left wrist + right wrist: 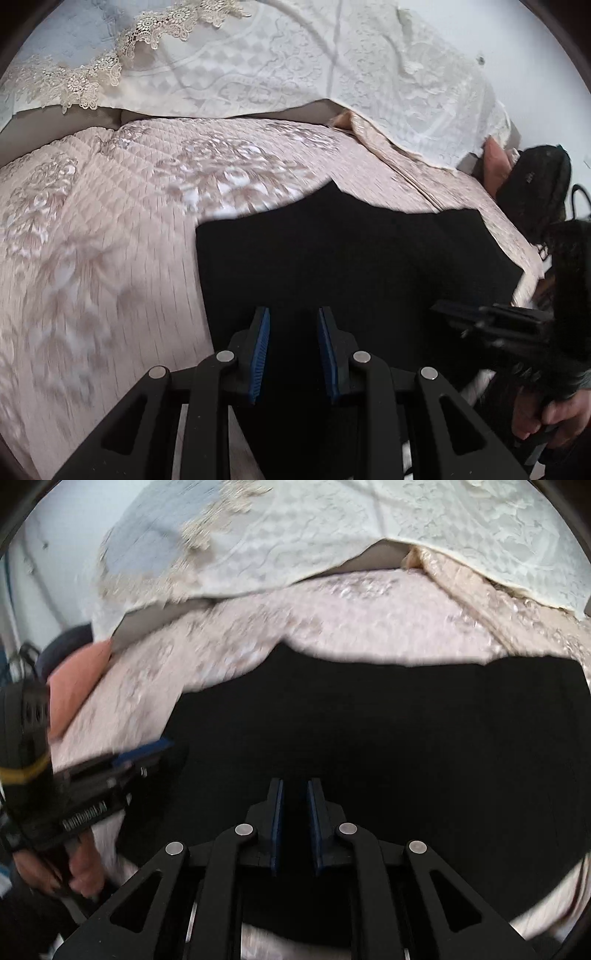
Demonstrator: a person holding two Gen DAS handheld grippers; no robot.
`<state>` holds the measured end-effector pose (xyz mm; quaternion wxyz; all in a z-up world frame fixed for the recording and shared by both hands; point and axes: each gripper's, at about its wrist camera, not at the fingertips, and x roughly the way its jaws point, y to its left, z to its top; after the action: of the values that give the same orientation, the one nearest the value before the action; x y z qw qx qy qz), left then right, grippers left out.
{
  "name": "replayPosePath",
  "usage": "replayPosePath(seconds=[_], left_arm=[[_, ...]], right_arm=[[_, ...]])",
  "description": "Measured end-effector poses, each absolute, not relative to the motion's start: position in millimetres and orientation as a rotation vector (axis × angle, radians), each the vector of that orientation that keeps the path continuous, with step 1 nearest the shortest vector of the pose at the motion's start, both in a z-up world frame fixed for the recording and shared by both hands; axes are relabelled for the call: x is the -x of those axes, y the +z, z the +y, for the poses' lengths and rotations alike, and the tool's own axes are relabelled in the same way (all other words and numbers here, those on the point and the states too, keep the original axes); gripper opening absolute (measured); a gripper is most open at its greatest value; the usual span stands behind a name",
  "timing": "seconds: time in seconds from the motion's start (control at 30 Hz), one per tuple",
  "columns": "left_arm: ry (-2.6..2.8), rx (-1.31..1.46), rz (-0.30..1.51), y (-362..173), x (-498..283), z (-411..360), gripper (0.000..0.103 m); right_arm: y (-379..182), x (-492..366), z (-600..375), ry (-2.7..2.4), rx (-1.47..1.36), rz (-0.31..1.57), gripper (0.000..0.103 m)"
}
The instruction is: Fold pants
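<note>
Black pants (351, 251) lie flat on a pink quilted bedspread (110, 221), with their far edge forming a shallow wavy line. My left gripper (293, 312) hovers over their near part, its blue pads apart with nothing pinched between them. In the right wrist view the pants (388, 720) fill the middle, and my right gripper (295, 782) sits above them with a narrow open gap between its pads. Each gripper shows in the other's view: the right gripper (443, 308) at the pants' right side, the left gripper (162, 751) at their left edge.
A white lace cover (295, 66) drapes over the back of the bed. A black bag (532, 184) and a pink cushion (495, 166) sit at the far right. A person's hand (546, 417) grips the right tool's handle. The bedspread's edge drops off at the right.
</note>
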<state>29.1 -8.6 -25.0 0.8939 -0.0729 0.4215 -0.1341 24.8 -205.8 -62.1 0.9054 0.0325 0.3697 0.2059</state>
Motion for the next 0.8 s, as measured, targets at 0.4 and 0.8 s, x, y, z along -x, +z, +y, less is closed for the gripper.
replayPosePath(seconds=[0.4,0.8], left_arm=[[-0.273,0.147,0.862,-32.8,16.2,-12.8,0.032],[-0.25,0.159,0.848,-13.7,27.2,-10.1,0.033]], right_arm=[[-73.3,9.3,-209.2,0.399,0.019,0.754,0.013],[-64.8,22.3,-218.3,0.366,-0.03,0.727,0.014]])
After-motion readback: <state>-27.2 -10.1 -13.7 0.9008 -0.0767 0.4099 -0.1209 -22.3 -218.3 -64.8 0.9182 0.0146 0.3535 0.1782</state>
